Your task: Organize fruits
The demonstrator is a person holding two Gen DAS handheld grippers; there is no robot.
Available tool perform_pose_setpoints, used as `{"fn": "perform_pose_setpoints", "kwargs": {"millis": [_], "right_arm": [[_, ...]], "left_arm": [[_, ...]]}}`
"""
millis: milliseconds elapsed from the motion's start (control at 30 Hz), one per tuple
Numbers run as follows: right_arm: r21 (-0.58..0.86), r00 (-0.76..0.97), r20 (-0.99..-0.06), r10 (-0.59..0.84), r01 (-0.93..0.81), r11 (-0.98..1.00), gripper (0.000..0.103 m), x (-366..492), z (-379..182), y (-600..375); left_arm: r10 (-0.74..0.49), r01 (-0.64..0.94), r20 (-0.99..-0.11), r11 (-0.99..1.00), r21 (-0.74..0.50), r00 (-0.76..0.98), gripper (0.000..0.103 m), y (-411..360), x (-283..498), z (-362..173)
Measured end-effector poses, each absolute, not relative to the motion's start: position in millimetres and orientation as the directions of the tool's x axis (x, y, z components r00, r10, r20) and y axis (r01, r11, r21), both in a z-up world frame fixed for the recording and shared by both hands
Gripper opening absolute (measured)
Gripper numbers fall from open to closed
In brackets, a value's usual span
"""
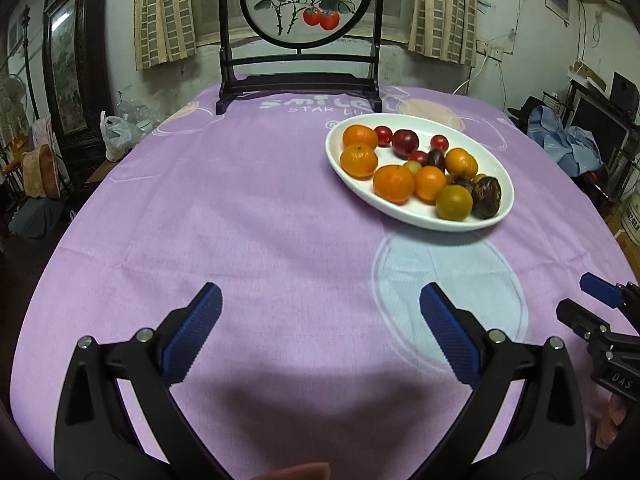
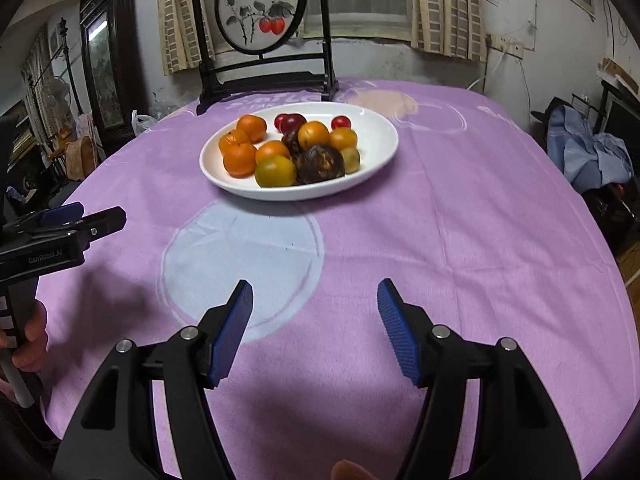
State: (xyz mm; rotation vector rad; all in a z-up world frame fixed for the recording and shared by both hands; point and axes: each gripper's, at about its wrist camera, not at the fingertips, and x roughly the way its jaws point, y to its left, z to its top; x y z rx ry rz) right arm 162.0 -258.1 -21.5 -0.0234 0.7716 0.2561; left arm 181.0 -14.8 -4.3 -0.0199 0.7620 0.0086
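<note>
A white oval plate (image 1: 404, 214) (image 2: 376, 160) sits on the purple tablecloth, holding several oranges (image 1: 359, 160) (image 2: 240, 159), small red fruits (image 1: 405, 143) (image 2: 341, 122) and dark wrinkled fruits (image 1: 486, 197) (image 2: 320, 164). My left gripper (image 1: 320, 304) stands wide open over bare cloth, well short of the plate and left of it, nothing between its blue pads. My right gripper (image 2: 315, 300) is open about halfway, also empty, hovering above the cloth in front of the plate. Each gripper shows at the edge of the other's view: the right gripper (image 1: 592, 300), the left gripper (image 2: 80, 220).
A dark wooden stand with a round painted screen (image 1: 298, 40) (image 2: 260, 12) stands at the table's far edge behind the plate. A pale blue circle (image 1: 448, 300) (image 2: 240, 260) is printed on the cloth. Furniture, bags and blue cloth crowd the room around the table.
</note>
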Motion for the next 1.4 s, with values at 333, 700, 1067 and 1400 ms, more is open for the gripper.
{"fn": "perform_pose_setpoints", "kwargs": {"millis": [333, 700, 1067, 1400], "right_arm": [[0.063, 0.688, -0.692, 0.218, -0.243, 0.968, 0.065, 162, -22, -258], [0.054, 0.691, -0.690, 0.216, -0.248, 0.967, 0.065, 159, -19, -255], [0.050, 0.695, -0.684, 0.219, -0.255, 0.966, 0.065, 157, -17, -253], [0.050, 0.694, -0.685, 0.220, -0.257, 0.965, 0.065, 156, -16, -253]], "left_arm": [[0.011, -0.002, -0.690, 1.000, 0.014, 0.724, 0.101, -18, 182, -8], [0.009, 0.015, -0.692, 0.999, 0.029, 0.722, 0.101, -20, 174, -10], [0.006, 0.023, -0.690, 0.999, 0.033, 0.724, 0.101, -22, 172, -8], [0.009, 0.023, -0.684, 0.999, 0.038, 0.730, 0.101, -22, 171, -7]]}}
